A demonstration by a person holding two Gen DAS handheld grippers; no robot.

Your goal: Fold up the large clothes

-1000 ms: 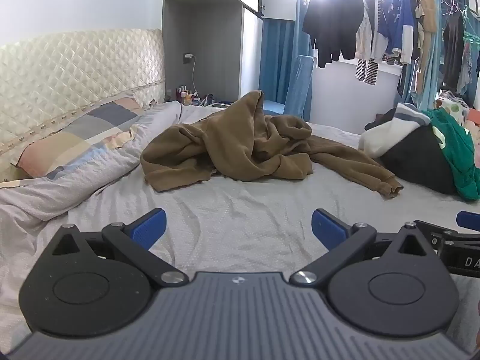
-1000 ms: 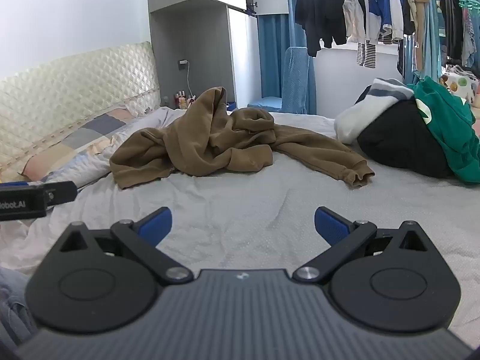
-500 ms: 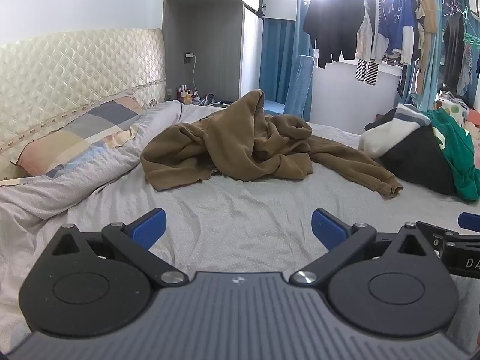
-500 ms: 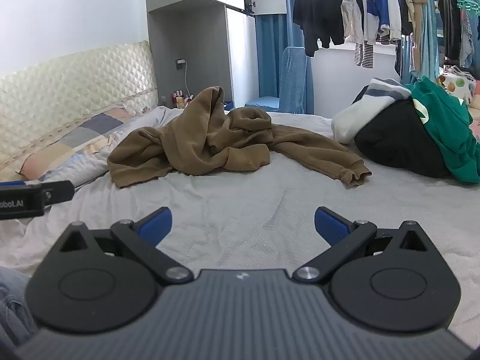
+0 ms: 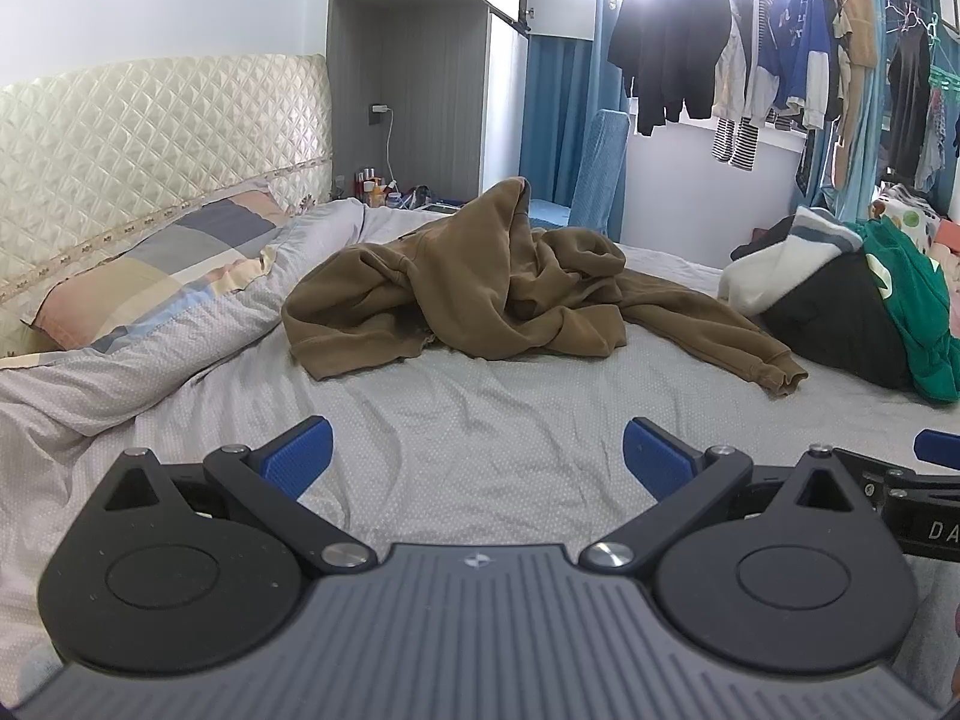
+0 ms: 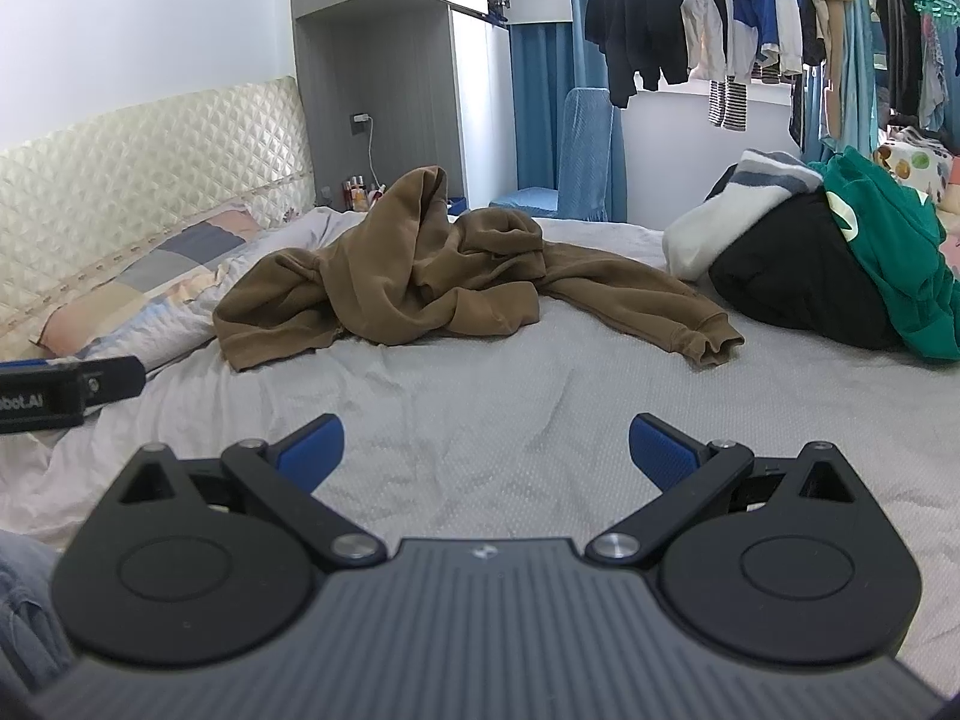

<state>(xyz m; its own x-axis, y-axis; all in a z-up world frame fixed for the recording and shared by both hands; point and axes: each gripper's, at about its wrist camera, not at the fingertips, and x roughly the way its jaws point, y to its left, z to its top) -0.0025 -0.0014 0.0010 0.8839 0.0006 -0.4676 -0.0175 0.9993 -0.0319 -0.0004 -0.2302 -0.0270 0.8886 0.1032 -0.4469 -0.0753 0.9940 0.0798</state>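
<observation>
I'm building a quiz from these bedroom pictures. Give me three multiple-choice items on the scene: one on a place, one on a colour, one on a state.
1. Where does the crumpled hoodie lie?
A. on the bed sheet, ahead of both tools
B. on the blue chair
C. on the clothes rail

2. What colour is that hoodie?
A. green
B. brown
C. white

3. How do the two tools stand?
A. both shut on cloth
B. left open, right shut
C. both open and empty

Answers:
1. A: the hoodie lies in a heap on the bed sheet, beyond the left tool and the right tool.
2. B: it is brown all over; the green garment sits on the separate pile at the right.
3. C: in each wrist view the blue pads stand wide apart with only bare sheet between them.
</observation>
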